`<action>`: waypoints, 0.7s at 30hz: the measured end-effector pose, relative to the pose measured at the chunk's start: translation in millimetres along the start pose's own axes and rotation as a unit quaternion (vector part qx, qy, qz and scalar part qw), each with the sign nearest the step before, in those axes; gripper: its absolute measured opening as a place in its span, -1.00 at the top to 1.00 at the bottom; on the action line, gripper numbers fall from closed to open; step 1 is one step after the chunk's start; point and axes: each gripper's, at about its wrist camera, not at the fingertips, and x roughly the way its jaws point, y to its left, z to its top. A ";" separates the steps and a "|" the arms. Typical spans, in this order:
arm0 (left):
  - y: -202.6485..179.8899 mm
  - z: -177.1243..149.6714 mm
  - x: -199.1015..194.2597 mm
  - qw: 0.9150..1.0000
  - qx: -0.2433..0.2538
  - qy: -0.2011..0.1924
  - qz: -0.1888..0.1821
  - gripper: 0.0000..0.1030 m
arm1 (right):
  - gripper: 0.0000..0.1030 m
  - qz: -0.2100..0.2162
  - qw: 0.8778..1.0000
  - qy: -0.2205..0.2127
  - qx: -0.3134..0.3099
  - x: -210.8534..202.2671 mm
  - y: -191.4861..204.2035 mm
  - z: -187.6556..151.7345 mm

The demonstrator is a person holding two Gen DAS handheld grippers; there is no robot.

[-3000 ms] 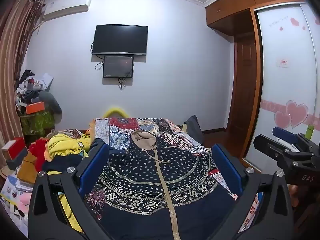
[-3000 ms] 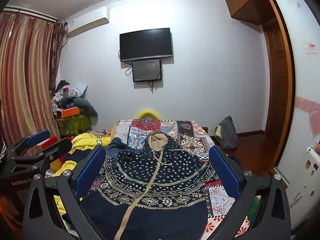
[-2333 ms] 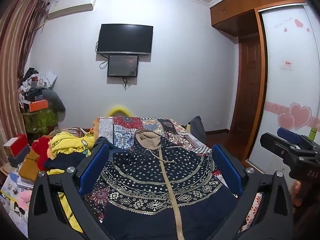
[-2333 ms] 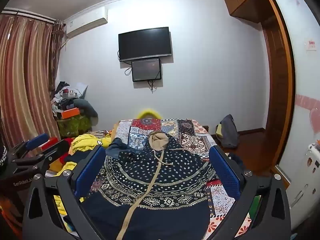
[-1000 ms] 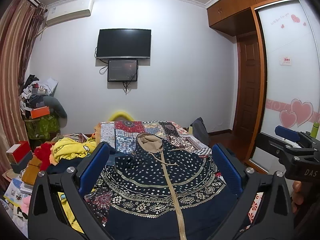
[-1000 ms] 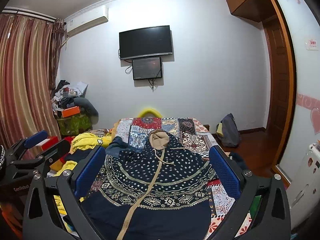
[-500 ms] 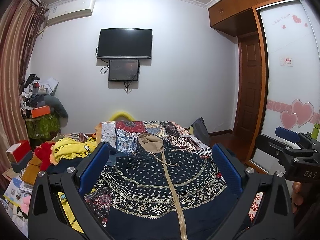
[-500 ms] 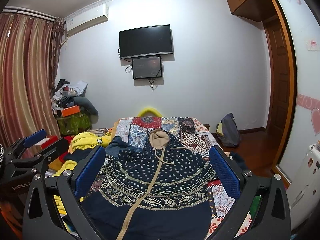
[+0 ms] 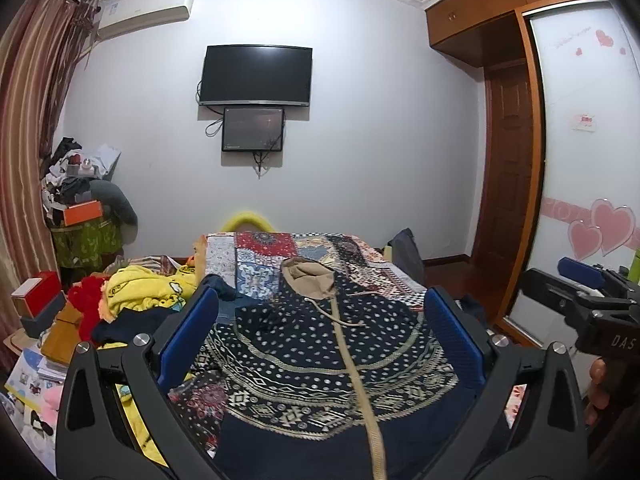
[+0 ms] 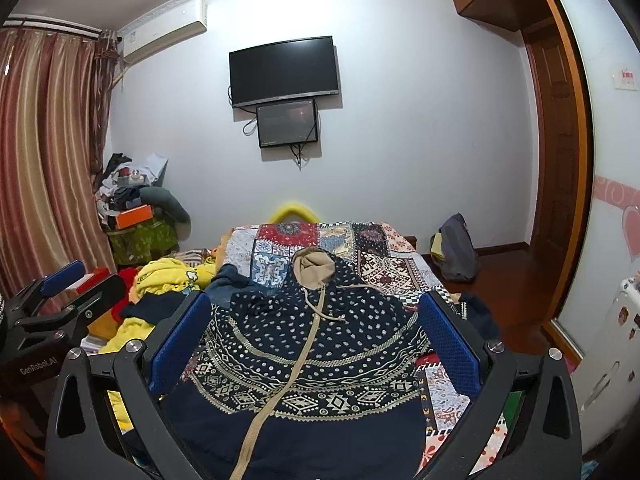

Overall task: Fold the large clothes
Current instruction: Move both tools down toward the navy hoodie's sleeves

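— While both tools hang above the bed, where does the garment sit?
— A navy patterned hoodie point(image 9: 320, 356) lies spread front-up on the patchwork bedspread point(image 9: 264, 256), its tan hood point(image 9: 310, 278) pointing toward the far wall and the tan zipper strip point(image 10: 296, 360) running down its middle.
— And the left gripper point(image 9: 320, 344)?
— Its blue pads point(image 9: 188, 336) stand wide apart, holding nothing, above the cloth.
— The right gripper point(image 10: 316, 344)?
— Just as wide, also holding nothing; it also shows at the edge of the left wrist view.
— Anything beside the bed?
— A heap of yellow and red clothes point(image 10: 168, 276) on the left, and a dark television point(image 10: 284, 70) on the wall
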 end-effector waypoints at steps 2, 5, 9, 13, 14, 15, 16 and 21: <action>8.5 1.1 11.1 1.000 0.002 0.003 0.007 -1.00 | -0.99 -0.002 1.000 0.003 0.004 8.7 -1.8 1.5; 26.9 2.5 32.6 0.999 -0.006 0.013 0.029 -1.00 | -0.99 -0.005 1.000 0.009 0.006 23.1 -4.2 3.8; 59.5 5.4 62.0 0.998 -0.019 0.024 0.059 -1.00 | -0.99 -0.016 1.000 0.019 0.002 45.4 -6.8 5.3; 104.2 9.5 95.9 0.995 -0.048 0.052 0.074 -1.00 | -0.99 -0.018 0.999 0.034 0.000 74.1 -12.1 10.1; 115.8 10.0 104.7 0.994 -0.053 0.063 0.077 -1.00 | -0.99 -0.018 0.999 0.039 -0.002 83.7 -13.5 11.9; 125.8 10.9 112.8 0.993 -0.059 0.070 0.079 -1.00 | -0.99 -0.019 0.999 0.045 -0.006 93.7 -14.5 13.9; 138.8 10.4 122.9 0.991 -0.064 0.080 0.081 -1.00 | -0.99 -0.020 0.999 0.047 -0.008 99.2 -15.7 14.5; 193.4 -4.3 171.0 0.983 -0.078 0.131 0.104 -1.00 | -0.99 -0.023 0.997 0.074 -0.023 145.9 -14.4 18.9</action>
